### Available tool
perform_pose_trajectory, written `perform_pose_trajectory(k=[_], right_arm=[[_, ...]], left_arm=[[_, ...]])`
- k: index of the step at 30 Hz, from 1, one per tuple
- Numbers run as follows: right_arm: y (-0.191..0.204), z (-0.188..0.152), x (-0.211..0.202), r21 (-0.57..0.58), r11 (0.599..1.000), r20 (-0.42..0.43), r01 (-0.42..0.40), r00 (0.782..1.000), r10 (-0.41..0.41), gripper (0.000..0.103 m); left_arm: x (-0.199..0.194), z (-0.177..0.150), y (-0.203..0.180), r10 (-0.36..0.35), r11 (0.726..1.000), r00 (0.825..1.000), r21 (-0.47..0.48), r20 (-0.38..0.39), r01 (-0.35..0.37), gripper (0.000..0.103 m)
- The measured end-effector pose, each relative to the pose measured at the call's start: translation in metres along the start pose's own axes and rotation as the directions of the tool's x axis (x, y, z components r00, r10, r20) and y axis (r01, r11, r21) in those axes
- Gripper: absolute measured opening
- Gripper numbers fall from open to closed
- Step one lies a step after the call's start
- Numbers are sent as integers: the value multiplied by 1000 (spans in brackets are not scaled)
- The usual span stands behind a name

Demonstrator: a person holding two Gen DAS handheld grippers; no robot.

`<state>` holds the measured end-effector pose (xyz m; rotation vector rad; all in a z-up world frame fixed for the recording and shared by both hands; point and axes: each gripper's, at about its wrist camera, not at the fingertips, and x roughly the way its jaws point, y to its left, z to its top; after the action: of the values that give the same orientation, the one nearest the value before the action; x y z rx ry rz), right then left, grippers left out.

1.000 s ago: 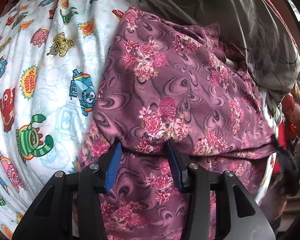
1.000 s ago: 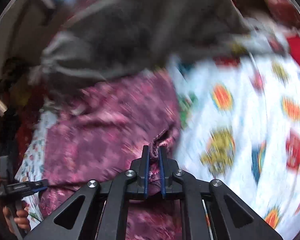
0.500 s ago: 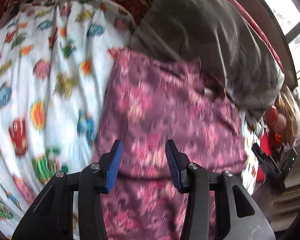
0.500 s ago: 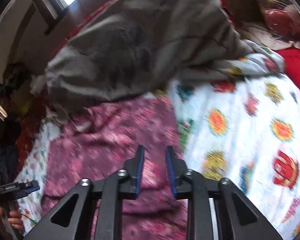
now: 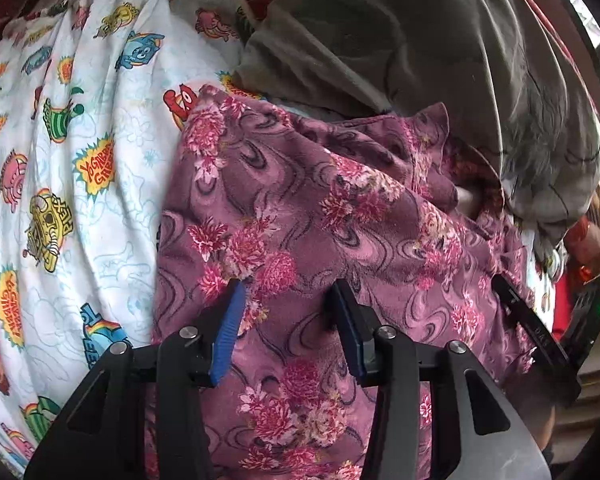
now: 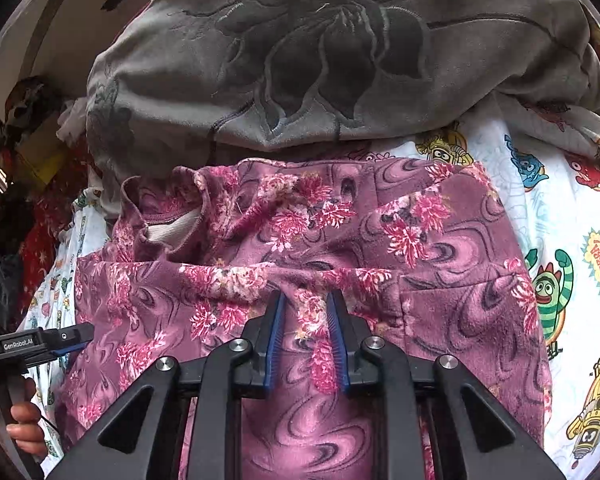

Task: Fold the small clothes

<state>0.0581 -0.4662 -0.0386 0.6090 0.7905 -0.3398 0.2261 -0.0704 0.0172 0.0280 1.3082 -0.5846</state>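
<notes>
Right tongs (image 6: 306, 316), just closing, sit around a raised fold of the purple flowered garment (image 6: 440, 240) on the cartoon sheet (image 6: 572, 208), left tongs (image 5: 286, 308) gape empty above it; pinch firmly, fold toward the gray blanket (image 6: 300, 40) beyond.

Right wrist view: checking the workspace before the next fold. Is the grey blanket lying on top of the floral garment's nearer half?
No. The grey blanket is bunched beyond the floral garment, whose nearer half lies uncovered.

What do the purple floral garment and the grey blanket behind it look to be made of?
Purple floral garment: seemingly a soft brushed knit, matte and slightly fuzzy, creasing gently. Grey blanket: likely plush velour or fleece, with a flower pattern pressed into a low-sheen nap.
</notes>
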Motion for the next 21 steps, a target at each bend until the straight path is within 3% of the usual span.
perform_pose_trajectory(k=[5,8,11,18,21], right_arm=[[11,1,-23,-35,999,7,23,1000,-23,27],[5,-14,-42,-35,999,37,-5,999,6,28],[-9,-26,-33,-44,999,-64,23,998,-25,25],[-4,-43,-80,-87,996,-33,-16,999,13,30],[-7,-58,-90,-119,993,-46,0,999,-6,34]], left_arm=[[-24,-21,-21,19,998,999,52,44,-22,43],[-19,-38,-26,27,997,1000,74,8,-28,43],[-13,-53,-31,87,991,996,101,16,-88,43],[-45,-90,-39,70,990,997,124,34,-74,43],[-40,-110,-47,117,978,993,168,30,-121,43]])
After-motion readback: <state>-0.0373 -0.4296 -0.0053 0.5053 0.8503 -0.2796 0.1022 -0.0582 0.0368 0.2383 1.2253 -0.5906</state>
